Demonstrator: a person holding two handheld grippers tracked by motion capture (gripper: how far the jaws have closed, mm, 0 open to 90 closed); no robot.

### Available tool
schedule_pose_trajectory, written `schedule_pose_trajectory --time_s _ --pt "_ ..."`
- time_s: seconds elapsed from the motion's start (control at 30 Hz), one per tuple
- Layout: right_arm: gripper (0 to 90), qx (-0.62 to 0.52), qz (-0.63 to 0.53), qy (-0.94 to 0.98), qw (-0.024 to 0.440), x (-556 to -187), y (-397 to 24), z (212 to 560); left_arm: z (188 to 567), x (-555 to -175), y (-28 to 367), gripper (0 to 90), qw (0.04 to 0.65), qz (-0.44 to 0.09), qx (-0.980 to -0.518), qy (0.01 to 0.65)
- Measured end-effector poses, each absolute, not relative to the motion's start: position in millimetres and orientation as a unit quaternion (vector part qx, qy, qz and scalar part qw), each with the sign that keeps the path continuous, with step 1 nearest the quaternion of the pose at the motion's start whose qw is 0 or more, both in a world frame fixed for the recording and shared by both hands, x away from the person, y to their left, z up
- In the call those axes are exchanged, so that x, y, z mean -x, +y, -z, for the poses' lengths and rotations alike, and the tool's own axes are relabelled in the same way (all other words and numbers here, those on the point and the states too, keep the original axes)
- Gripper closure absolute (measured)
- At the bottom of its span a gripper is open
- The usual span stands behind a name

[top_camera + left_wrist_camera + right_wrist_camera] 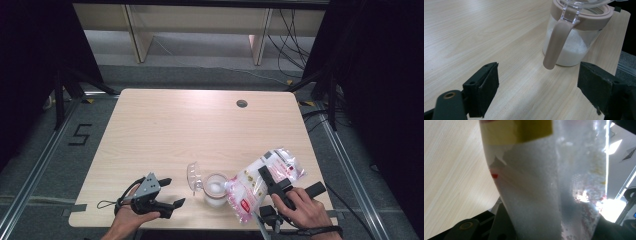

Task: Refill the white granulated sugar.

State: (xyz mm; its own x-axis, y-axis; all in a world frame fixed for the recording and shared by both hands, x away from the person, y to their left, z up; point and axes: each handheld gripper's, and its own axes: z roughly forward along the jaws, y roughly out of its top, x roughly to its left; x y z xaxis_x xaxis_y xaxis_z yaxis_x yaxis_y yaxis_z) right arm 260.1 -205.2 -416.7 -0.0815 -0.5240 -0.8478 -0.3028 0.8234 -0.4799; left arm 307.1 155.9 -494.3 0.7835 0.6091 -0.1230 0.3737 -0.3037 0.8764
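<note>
A clear jar with a pinkish rim and handle stands near the table's front edge, its lid flipped open to the left. White granules fill its lower part. My right gripper is shut on a clear plastic bag of white granules with red and yellow print, tilted so its lower corner meets the jar's mouth. The bag rises between the right jaws. My left gripper rests open on the table left of the jar, its jaws wide apart with the jar's handle ahead of them.
The light wooden table has a round cable hole at the back right. Black stands and cables flank the table, and shelving legs stand on the floor behind it.
</note>
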Motion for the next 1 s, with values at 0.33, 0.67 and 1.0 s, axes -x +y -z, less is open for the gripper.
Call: schedule_pose_trajectory --time_s 0.33,0.67,1.0 --pt "67.9 0.287 0.1 0.727 0.615 -260.9 -205.4 416.3 494.4 -307.1 155.8 16.9 0.503 -0.117 -0.799 0.308" --pt "68.0 0.289 0.113 0.727 0.613 -256.3 -201.7 410.1 494.0 -306.9 156.2 16.9 0.504 -0.116 -0.798 0.309" --pt "68.7 0.288 0.112 0.728 0.612 -257.3 -203.2 411.0 494.1 -307.1 156.1 16.9 0.504 -0.117 -0.799 0.308"
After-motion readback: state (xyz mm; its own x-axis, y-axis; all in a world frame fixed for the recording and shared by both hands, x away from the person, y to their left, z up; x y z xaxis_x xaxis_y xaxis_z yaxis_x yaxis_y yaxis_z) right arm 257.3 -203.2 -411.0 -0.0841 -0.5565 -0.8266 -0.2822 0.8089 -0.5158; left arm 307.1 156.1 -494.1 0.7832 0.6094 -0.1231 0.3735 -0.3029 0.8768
